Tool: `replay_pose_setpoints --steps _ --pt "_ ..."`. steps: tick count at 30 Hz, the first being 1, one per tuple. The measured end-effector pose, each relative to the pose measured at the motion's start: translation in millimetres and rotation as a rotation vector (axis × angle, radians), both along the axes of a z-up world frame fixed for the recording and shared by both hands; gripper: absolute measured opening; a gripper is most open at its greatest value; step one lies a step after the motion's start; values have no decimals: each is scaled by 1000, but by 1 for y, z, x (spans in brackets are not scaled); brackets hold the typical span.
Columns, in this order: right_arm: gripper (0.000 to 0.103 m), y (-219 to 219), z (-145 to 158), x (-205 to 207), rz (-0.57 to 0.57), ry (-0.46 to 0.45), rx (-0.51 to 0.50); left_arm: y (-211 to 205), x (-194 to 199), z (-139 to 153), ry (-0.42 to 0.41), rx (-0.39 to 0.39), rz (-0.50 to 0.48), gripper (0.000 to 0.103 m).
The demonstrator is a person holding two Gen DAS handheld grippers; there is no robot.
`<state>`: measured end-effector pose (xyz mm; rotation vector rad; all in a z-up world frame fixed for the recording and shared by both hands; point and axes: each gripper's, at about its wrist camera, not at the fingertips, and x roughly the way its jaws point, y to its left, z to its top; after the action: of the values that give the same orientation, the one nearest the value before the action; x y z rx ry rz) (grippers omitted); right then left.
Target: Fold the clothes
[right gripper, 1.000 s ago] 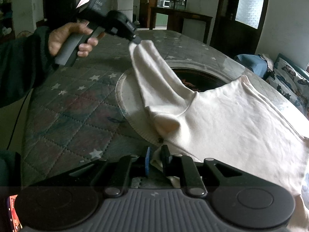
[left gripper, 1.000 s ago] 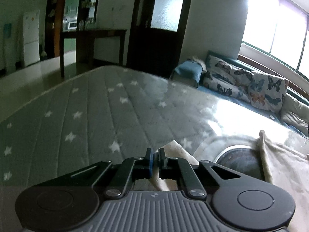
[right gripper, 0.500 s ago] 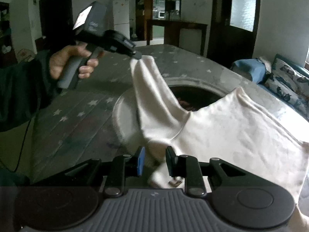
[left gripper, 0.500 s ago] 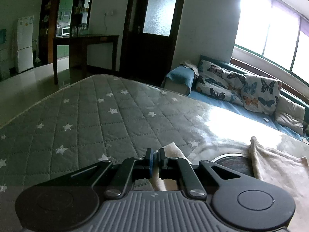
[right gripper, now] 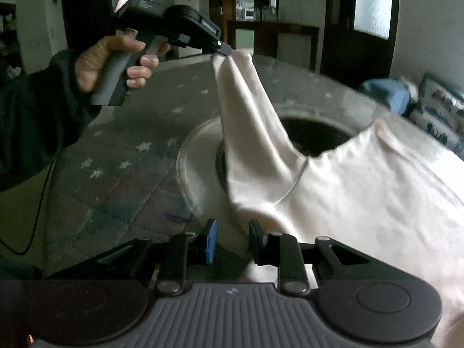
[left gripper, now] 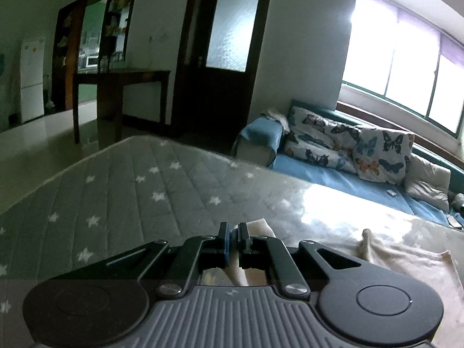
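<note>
A cream garment (right gripper: pixel 362 191) lies spread on the star-patterned table (right gripper: pixel 121 133), its body to the right. One sleeve (right gripper: pixel 249 121) is pulled up into the air. My left gripper (right gripper: pixel 224 52) is shut on the sleeve's end, high above the table, held by a hand (right gripper: pixel 116 61). In the left wrist view that gripper (left gripper: pixel 233 233) pinches cream cloth (left gripper: pixel 261 229), and more of the garment (left gripper: pixel 406 264) lies to the right. My right gripper (right gripper: pixel 230 237) is open just in front of the garment's underarm fold, with nothing clamped between its fingers.
A round glass plate with a dark centre (right gripper: pixel 313 136) sits in the table under the garment. A sofa with butterfly cushions (left gripper: pixel 348 142) runs along the window side. A dark door (left gripper: pixel 223 58) and a wooden console (left gripper: pixel 121 87) stand beyond the table's far edge.
My right gripper has opened and let go of the cloth it pinched. My left gripper has lifted the sleeve end higher above the table.
</note>
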<state>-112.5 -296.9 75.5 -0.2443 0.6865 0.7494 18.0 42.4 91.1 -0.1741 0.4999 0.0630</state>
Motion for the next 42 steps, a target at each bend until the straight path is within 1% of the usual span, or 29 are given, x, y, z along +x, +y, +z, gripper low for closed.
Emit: replay_pose_setpoints --steps 2,5,7,9,11,15,17,18,22,24,25,26,27,28,29,32,34,35,37,39,41,42 --pt "24 1 -1 0 1 2 4 -5 2 7 -16 11 -13 6" --pt "24 -3 -5 7 -32 8 4 -14 5 15 -41 30 -36 6" --pt "24 -2 -12 12 -34 43 11 -20 7 21 -57 43 -49 6" --pt "25 1 -21 14 -30 73 12 -26 8 24 -70 58 -55 6" --pt "32 4 -25 13 -24 85 20 -30 10 26 -77 66 -60 6" --pt "31 -1 -14 4 -1 67 51 -32 16 27 -79 80 -58 6" --pt "31 -4 -8 0 -12 27 26 -31 17 24 -70 79 -52 6" --pt "31 -4 -8 0 -17 23 9 -30 18 22 -63 80 -50 6" --pt "31 0 -14 -3 -18 9 -65 -25 20 13 -38 80 -40 6" --pt "31 6 -17 -7 -13 -18 -107 -22 22 9 -27 80 -34 6" --pt "28 9 -19 -9 -11 -32 -128 -21 23 7 -21 80 -30 6" --pt "20 12 -21 -11 -9 -46 -148 -20 25 6 -18 80 -27 6" --pt "15 12 -20 -11 -12 -50 -151 -19 27 5 -15 81 -22 6" --pt "9 11 -19 -11 -16 -52 -151 -18 28 4 -13 84 -16 6" --pt "6 10 -17 -11 -19 -54 -150 -17 30 3 -11 87 -9 6" --pt "5 -7 -5 -9 -24 16 -47 -13 35 -2 -1 97 13 6" --pt "5 -17 -3 -8 -15 65 1 -10 38 -7 15 97 26 6" --pt "5 -19 -5 -9 -4 85 5 -9 40 -10 24 102 34 5" --pt "5 -18 -11 -13 19 90 -19 -6 42 -15 37 103 46 4" --pt "7 -16 -12 -17 38 70 -34 -2 41 -17 46 94 49 4" --pt "13 -15 -10 -17 57 70 -35 1 38 -18 55 82 48 4" --pt "15 -16 -7 -17 62 71 -28 3 37 -18 59 76 47 4"
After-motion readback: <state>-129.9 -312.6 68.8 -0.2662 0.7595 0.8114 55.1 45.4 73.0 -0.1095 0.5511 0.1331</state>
